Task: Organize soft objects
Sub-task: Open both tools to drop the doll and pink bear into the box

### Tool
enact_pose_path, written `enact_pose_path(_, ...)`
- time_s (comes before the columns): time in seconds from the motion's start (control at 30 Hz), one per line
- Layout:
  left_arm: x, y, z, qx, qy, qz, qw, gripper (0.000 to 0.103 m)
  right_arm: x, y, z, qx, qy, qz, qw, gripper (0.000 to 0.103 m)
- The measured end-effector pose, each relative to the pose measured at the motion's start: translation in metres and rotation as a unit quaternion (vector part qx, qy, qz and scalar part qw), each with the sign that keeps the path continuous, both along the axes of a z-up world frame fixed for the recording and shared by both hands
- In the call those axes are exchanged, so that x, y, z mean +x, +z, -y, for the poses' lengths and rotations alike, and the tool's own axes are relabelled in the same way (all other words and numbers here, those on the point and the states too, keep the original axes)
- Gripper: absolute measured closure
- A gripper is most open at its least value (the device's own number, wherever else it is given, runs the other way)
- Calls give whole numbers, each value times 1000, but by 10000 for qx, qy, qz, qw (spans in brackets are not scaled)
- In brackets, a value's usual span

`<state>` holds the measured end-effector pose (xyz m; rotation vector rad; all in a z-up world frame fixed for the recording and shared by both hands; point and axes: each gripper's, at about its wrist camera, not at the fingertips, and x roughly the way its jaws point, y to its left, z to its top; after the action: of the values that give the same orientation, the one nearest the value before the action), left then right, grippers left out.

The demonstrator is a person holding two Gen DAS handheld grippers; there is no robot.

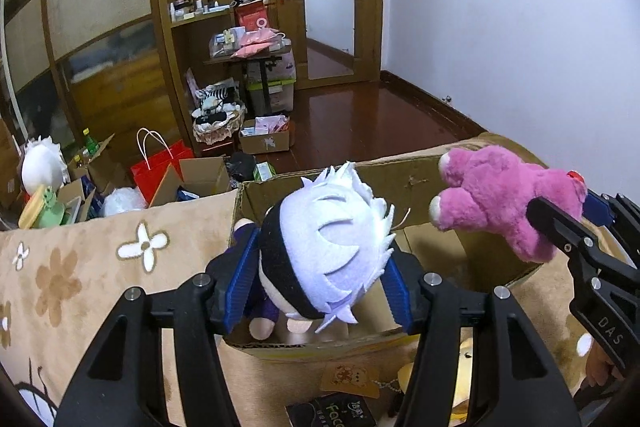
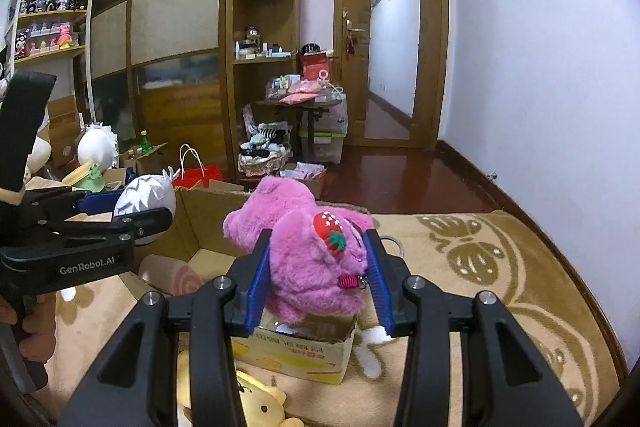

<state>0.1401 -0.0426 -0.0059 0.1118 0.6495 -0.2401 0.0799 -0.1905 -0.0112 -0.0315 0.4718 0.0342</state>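
Note:
My left gripper [image 1: 320,271] is shut on a white-haired plush doll [image 1: 332,239] with a black headband and purple clothes, held over the open cardboard box [image 1: 400,171]. My right gripper [image 2: 320,275] is shut on a pink plush bear [image 2: 308,259] with a strawberry on it, held above the same box [image 2: 304,351]. The bear [image 1: 504,203] and right gripper show at the right of the left wrist view. The doll [image 2: 146,199] and left gripper show at the left of the right wrist view.
The box stands on a beige flowered blanket [image 1: 80,267]. A yellow plush [image 2: 256,399] lies in front of the box, a pink rolled towel [image 2: 176,275] beside it. Boxes, a red bag [image 1: 160,167] and baskets crowd the floor beyond.

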Motion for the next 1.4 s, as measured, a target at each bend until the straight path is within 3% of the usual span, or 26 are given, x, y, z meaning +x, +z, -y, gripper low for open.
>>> enact_pose_path(0.5, 0, 1, 2, -266, -116, -40, 9996, 46, 4, -5, 2, 191, 152, -175, 9995, 56)
enact_pose_path(0.87, -7, -4, 0, -9, 100, -159, 9998, 20, 4, -7, 3, 342, 179, -310, 9988, 55)
enact_pose_path(1.03, -13, -3, -1, 109, 195, -232, 9995, 8, -1, -6, 6, 416, 143, -370, 9983, 39)
enact_pose_path(1.2, -26, -1, -5, 159, 290, -322, 9989, 7, -14, 0, 0, 358, 187, -296, 9987, 13)
enact_pose_path(1.33, -41, 0, -13, 110, 372, -380, 9985, 6, -25, 6, -5, 369, 296, -259, 9985, 1)
enact_pose_path(1.4, -49, 2, -17, 84, 413, -387, 9984, 5, -32, 9, -9, 380, 326, -225, 9985, 0)
